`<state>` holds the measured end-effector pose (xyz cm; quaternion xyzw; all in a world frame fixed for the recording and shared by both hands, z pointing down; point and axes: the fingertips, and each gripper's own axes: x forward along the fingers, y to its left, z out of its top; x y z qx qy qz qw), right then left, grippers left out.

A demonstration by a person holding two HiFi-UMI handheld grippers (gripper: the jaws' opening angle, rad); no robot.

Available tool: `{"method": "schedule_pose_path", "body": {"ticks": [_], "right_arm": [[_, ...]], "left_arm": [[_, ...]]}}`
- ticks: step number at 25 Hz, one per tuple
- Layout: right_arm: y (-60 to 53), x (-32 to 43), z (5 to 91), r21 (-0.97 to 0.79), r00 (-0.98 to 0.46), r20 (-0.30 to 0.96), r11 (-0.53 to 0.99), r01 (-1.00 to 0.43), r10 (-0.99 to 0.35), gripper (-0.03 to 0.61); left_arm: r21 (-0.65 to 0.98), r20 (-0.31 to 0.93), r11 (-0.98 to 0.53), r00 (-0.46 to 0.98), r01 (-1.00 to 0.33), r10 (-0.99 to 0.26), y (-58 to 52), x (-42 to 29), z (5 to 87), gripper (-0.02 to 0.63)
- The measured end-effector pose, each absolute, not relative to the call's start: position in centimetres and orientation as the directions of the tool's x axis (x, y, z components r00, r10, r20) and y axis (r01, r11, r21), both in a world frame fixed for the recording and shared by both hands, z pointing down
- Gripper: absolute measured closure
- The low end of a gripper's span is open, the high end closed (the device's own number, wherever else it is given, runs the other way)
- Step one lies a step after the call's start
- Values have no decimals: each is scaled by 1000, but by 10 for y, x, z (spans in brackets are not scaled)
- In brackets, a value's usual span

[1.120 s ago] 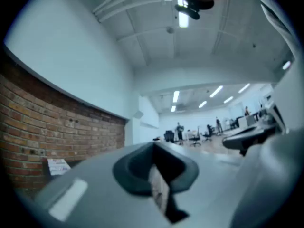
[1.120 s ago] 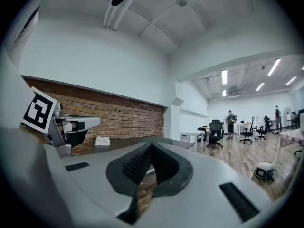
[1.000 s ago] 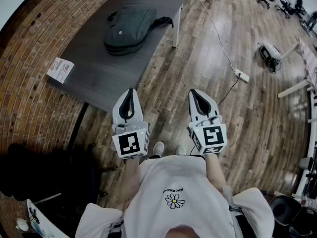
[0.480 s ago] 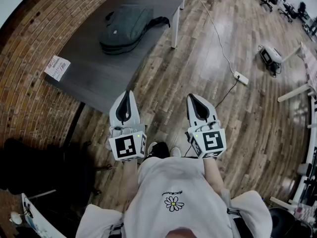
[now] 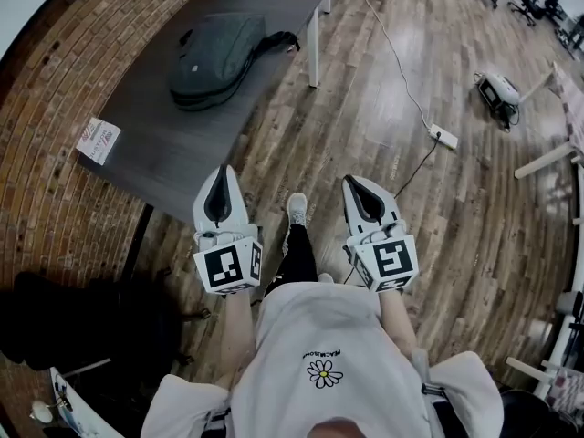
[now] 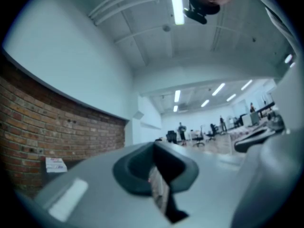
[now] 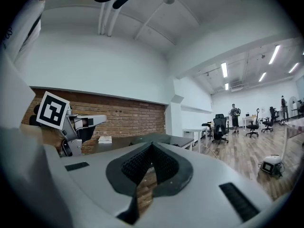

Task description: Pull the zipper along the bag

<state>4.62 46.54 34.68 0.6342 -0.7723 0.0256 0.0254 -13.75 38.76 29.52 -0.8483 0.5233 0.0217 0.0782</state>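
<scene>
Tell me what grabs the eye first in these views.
The left gripper and the right gripper, both shut and empty, are held out in the foreground. Ahead, a dark bag lies at the far end of a grey table beside the brick wall, with a small leaflet near the table's left edge.

Person steps toward the worktop (image 5: 182, 144). One leg (image 5: 297, 258) now swings forward, and its shoe (image 5: 297, 210) lands out between left gripper (image 5: 219, 185) and right gripper (image 5: 356, 190); a second ago both shoes sat tucked under the shirt (image 5: 319, 336). Both grippers travel forward with the body. Bag (image 5: 217, 57) and leaflet (image 5: 98, 141) drift left in head view.
</scene>
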Motion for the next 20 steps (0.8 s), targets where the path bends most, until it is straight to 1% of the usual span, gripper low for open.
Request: {"method": "schedule_pose_path", "body": {"ticks": [5, 11, 17, 20], "right_arm": [[432, 63, 355, -16, -170, 79, 169, -985, -982, 577], [363, 69, 358, 18, -188, 86, 190, -982, -978, 577], [243, 78, 344, 49, -199, 97, 204, -978, -975, 577], [170, 79, 330, 60, -204, 75, 209, -976, -976, 577]], "left_arm": [[-118, -124, -455, 467, -883, -875, 349, -122, 299, 614], [-94, -125, -456, 465, -885, -877, 275, -110, 306, 614], [-114, -130, -458, 470, -882, -873, 172, -104, 294, 615], [-108, -125, -447, 458, -888, -880, 106, -107, 290, 615]]}}
